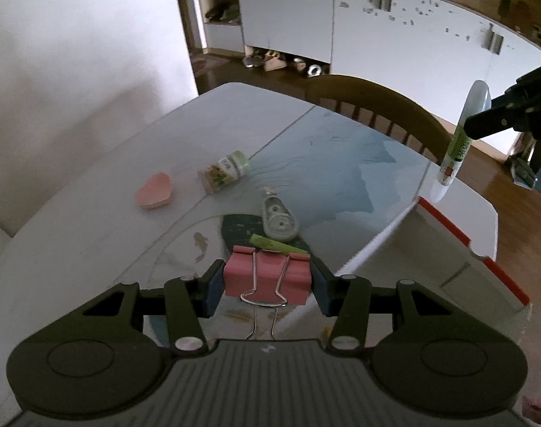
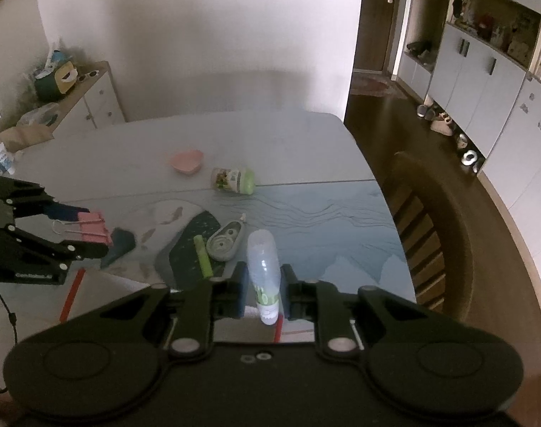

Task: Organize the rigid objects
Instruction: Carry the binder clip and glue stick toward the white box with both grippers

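My left gripper [image 1: 268, 279] is shut on a pink binder clip [image 1: 268, 277], held above the table; it also shows in the right wrist view [image 2: 92, 231]. My right gripper [image 2: 263, 291] is shut on a white glue pen with a green label [image 2: 264, 270], held upright in the air; it shows in the left wrist view [image 1: 459, 142] at the right. On the table lie a correction tape [image 1: 279, 219], a green marker [image 1: 279, 244], a small green-capped jar [image 1: 225, 170] on its side and a pink heart-shaped dish [image 1: 155, 190].
A white box with a red rim [image 1: 473, 245] sits under my grippers at the table's near right. A wooden chair [image 1: 373, 110] stands at the far side of the table. A patterned mat [image 2: 323, 220] covers part of the table.
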